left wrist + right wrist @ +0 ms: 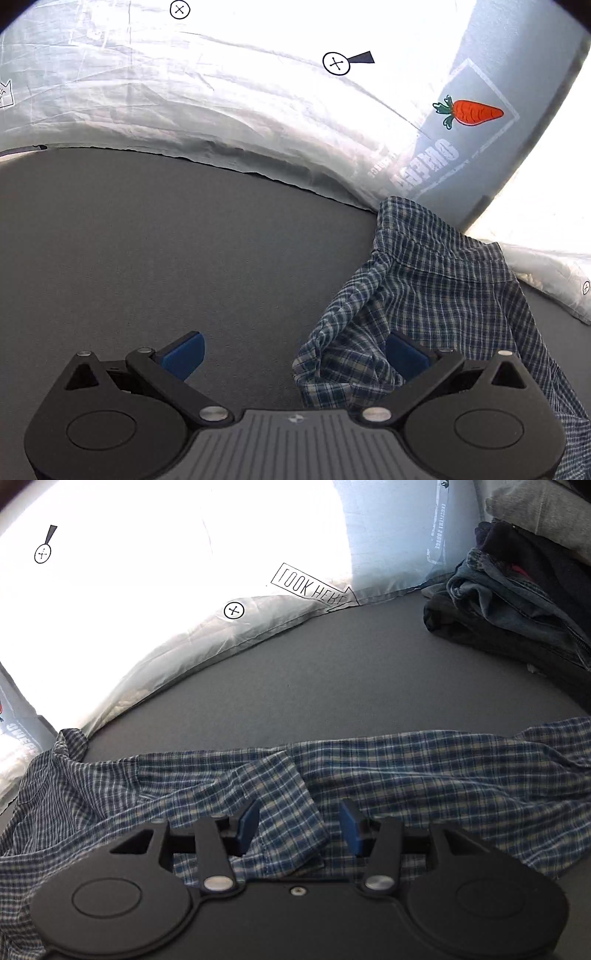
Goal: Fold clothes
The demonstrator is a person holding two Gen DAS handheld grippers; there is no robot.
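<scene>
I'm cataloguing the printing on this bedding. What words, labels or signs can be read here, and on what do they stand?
"LOOK HERE" in an arrow outline: on the pale sheet, right wrist view.
Circled X signs, one with a dark pointer: same sheet.
Orange carrot picture: grey-blue printed panel.
Large white lettering under the carrot: upside down, not readable.
Small vertical line of print: too small.
Plaid shirt: no text visible.

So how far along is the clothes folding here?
Done: a stack of folded dark clothes sits at the far edge of the grey surface. In hand: the plaid shirt lies rumpled, unfolded. Both the left gripper and right gripper are open, gripping nothing. Left: folding it.
</scene>
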